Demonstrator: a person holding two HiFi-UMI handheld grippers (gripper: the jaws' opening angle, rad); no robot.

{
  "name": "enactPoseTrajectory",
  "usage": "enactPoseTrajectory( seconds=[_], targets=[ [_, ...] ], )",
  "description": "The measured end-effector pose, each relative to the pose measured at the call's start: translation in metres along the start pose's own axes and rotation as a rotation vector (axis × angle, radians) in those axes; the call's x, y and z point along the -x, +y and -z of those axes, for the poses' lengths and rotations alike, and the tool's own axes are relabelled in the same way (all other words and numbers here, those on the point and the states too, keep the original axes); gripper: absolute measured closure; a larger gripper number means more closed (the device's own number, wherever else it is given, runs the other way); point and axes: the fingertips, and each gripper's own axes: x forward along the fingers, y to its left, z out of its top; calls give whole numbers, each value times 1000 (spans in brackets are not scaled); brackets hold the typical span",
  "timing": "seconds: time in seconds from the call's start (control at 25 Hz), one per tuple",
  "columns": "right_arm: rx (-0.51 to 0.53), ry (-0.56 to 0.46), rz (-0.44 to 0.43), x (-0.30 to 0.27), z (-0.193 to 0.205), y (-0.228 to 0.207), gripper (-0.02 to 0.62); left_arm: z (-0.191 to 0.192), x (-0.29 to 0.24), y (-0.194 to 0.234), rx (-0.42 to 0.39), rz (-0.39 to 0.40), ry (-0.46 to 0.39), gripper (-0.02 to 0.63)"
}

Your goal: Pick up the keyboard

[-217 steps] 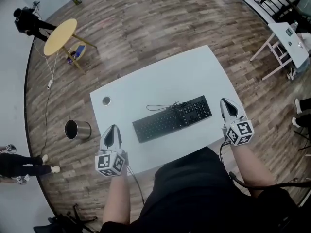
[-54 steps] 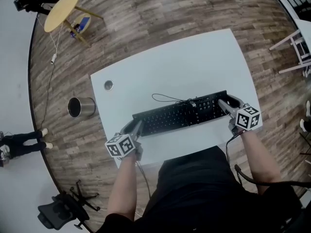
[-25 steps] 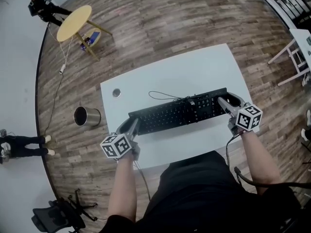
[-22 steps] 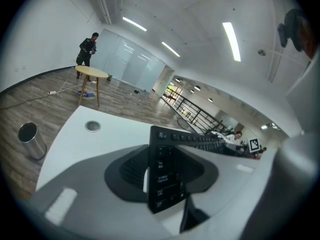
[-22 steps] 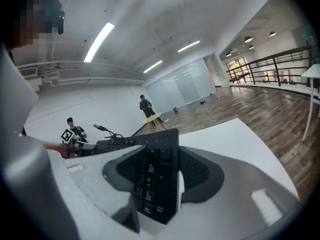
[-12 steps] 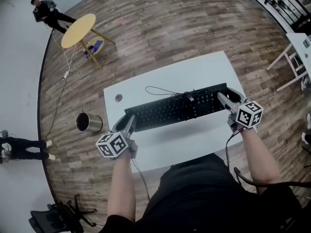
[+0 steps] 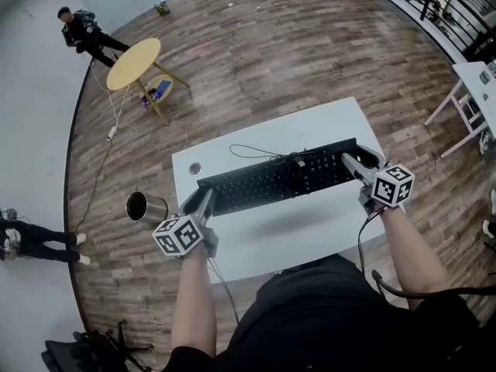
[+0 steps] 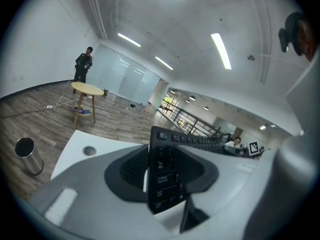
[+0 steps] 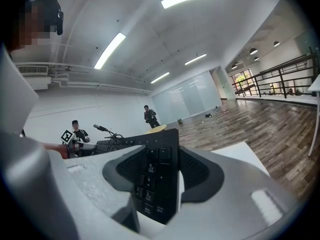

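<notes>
Clamping keyboard (image 7: 279, 178) ends: left gripper (image 7: 200, 201), right gripper (image 7: 358, 163) | over: white table (image 7: 310, 227) | nearby: metal bin (image 7: 145, 207), round table (image 7: 133, 63)

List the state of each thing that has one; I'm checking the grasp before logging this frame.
keyboard: raised above the desk, with its shadow on the desk below.
left gripper: shut on the keyboard's left end.
right gripper: shut on the keyboard's right end.
cable: slack, looped behind the keyboard.
metal bin: upright on the floor, open top.
</notes>
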Motion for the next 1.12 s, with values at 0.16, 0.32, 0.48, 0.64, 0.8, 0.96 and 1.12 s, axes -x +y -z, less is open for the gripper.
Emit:
enactPoseTrajectory(
  seconds=[0.16, 0.32, 0.48, 0.64, 0.8, 0.96, 1.12],
  targets=[
    [5, -10, -6, -5, -5, 0, 394, -10, 1, 0, -12, -2, -17, 463],
    [-2, -13, -21, -20, -3, 6, 394, -17, 6, 11, -20, -17, -28, 463],
    [14, -11, -21, -20, -11, 8, 394, -21, 4, 10, -5, -4, -47, 465],
    [23, -31, -16, -19, -19, 10, 394, -27, 4, 9, -12, 3, -60, 463],
    [24, -59, -12, -24, -27, 13, 394, -40, 3, 12, -35, 12, -71, 463],
    [15, -64, -11, -24, -28, 16, 394, -46, 5, 12, -41, 12, -80, 463],
    [9, -66, -2, -23, -26, 15, 394, -52, 2, 11, -53, 20, -88, 463]
  ],
)
